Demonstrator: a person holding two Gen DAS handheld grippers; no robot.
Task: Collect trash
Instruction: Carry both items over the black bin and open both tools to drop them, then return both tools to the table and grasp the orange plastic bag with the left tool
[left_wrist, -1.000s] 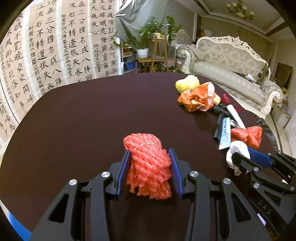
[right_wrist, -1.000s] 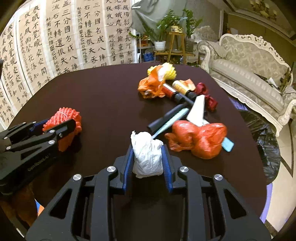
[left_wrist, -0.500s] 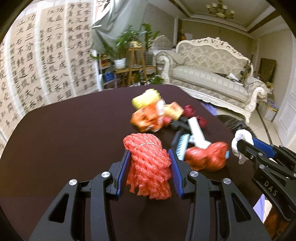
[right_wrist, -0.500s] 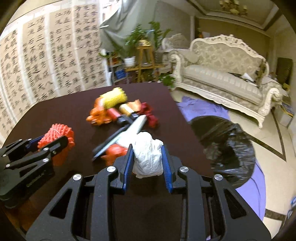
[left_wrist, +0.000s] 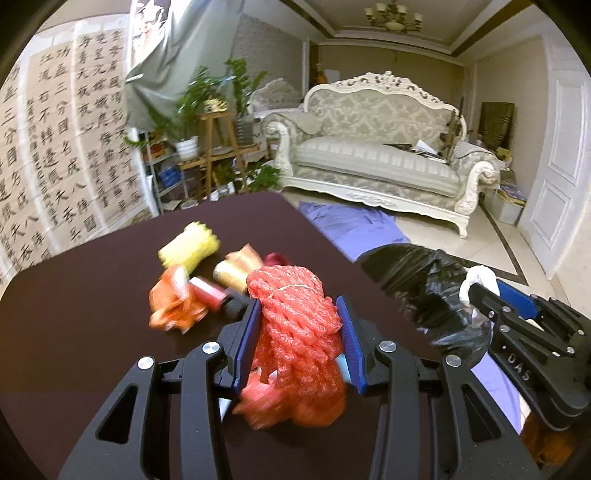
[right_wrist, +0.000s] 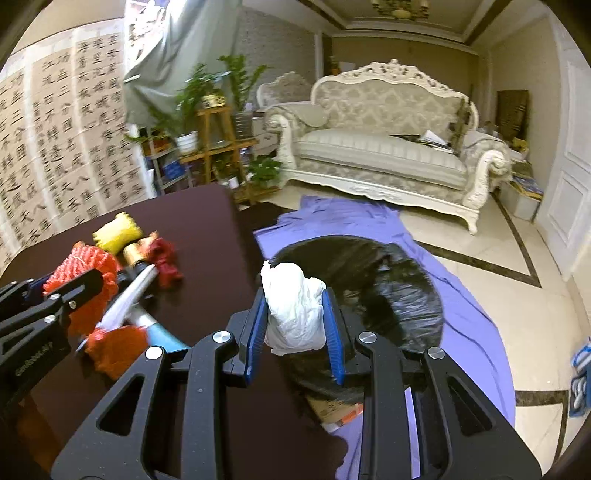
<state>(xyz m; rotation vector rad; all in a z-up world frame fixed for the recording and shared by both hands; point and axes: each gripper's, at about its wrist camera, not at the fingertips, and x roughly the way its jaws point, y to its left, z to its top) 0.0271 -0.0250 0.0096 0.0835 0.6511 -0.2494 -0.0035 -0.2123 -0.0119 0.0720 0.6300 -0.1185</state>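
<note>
Behind the dark brown table (left_wrist: 92, 295) stands a fancy white sofa (left_wrist: 376, 155), with green plants (right_wrist: 207, 96) and big sheets of black writing (left_wrist: 48, 147) on the wall. Both grippers hold trash. The left gripper (left_wrist: 299, 332) is squeezed tight on a red foam net (left_wrist: 295, 317), soft and bumpy, with a thin band around it. It is above the table, close to the edge. The right gripper (right_wrist: 295, 314) is squeezed tight on a white crumpled wad (right_wrist: 293, 310), maybe tissue. It is just over the black trash bag (right_wrist: 388, 280), which sits open on a purple cloth (right_wrist: 461, 295) on the floor beside the table.

I think this is the carrying step. Next, the right gripper needs to be right over the bag's mouth, then let go. The left one has farther to go. More trash waits on the table: a yellow foam net (left_wrist: 188, 247), an orange bag (left_wrist: 173, 302) and some blurry bits.
</note>
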